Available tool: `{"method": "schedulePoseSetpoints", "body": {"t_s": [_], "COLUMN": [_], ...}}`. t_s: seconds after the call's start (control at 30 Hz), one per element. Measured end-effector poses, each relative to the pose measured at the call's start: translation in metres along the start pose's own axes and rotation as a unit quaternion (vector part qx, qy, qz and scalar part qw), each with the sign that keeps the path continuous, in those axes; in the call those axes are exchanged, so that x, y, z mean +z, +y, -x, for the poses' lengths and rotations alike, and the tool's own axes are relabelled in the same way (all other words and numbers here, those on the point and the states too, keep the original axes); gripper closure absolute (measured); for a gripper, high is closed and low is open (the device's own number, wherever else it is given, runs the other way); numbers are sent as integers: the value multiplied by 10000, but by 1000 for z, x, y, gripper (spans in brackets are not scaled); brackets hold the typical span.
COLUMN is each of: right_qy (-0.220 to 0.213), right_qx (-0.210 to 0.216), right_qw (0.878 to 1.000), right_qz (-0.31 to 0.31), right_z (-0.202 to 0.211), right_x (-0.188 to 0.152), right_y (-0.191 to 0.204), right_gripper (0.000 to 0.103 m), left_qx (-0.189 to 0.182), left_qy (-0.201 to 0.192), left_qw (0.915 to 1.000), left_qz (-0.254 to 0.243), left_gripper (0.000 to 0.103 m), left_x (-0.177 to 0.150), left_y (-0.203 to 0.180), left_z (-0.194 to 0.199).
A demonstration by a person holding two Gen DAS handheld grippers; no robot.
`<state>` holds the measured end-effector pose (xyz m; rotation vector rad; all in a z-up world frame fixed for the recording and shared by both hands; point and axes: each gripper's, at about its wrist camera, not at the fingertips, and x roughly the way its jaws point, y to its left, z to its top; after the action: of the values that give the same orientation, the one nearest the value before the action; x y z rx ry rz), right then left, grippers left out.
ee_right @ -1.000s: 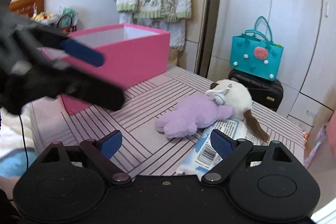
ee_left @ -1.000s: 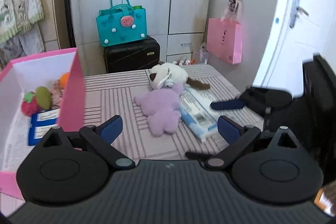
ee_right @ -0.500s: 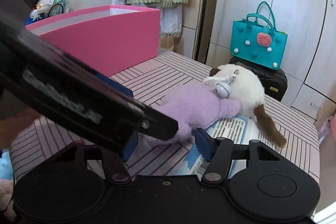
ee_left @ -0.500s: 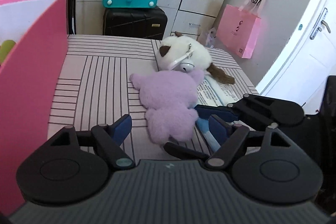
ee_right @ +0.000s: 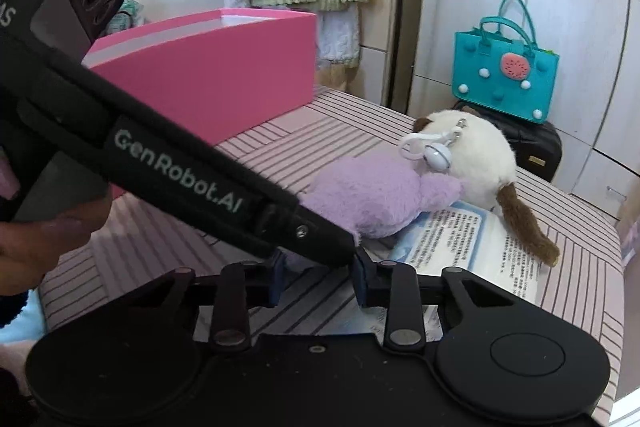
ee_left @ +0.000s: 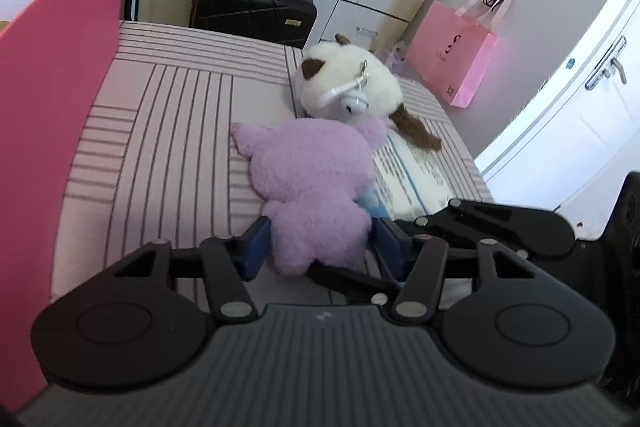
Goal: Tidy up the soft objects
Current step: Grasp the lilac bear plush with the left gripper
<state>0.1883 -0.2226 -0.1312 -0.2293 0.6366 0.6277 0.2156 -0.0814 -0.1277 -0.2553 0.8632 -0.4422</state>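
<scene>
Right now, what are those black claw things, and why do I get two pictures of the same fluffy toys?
There is no robot: a person holds a black two-finger grabber in each hand, each with a camera looking along its fingers. One picture comes from the left gripper, the other from the right gripper. On the pink striped tablecloth lie a fluffy purple plush toy, a white-and-brown plush animal and a blue-and-white printed packet, beside a big pink cardboard box. The left gripper's jaws are closing on the purple toy's near end. The right gripper's jaws are closing too, but what is between them is hidden.
</scene>
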Motion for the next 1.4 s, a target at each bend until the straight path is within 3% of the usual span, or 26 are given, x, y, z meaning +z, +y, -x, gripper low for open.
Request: {"method": "schedulePoseSetpoints", "body": {"t_s": [0.17,0.3,0.5,0.7,0.93,1.03,1.17,1.4], "right_qy": [122,286,84,104,116,62,-14,-10], "right_qx": [294,-27,-218,-278,-506,-692,-568,-540], "right_qw": [9992,9987,9995,9994,9986,9975,9973,9970], "right_qz": [251,423,197,-187,-139,-83,-461,-548], "right_z": [16,23,31,17,4,1,1,6], "right_x": [-8,-15,-11,-6,-8,-8,-7,-9], "right_y": [12,17,20,17,26,31,24,27], "right_gripper": [65,61,26,25,18,19,25,28], "left_qx": [-78,21,191,196,-134,-82,56,91], "left_qy": [199,59,-192,-93,90,25,-47,35], "left_qw": [9997,10000,9996,9996,9994,9995,10000,9999], "left_qz": [75,-56,32,174,319,289,68,84], "left_gripper": [50,46,45,47,64,66,67,67], "left_x": [-12,-14,-4,0,-4,-6,-9,-10], "left_y": [0,-6,-4,2,5,3,-5,-6], "left_z": [22,33,22,2,-3,-2,1,6]}}
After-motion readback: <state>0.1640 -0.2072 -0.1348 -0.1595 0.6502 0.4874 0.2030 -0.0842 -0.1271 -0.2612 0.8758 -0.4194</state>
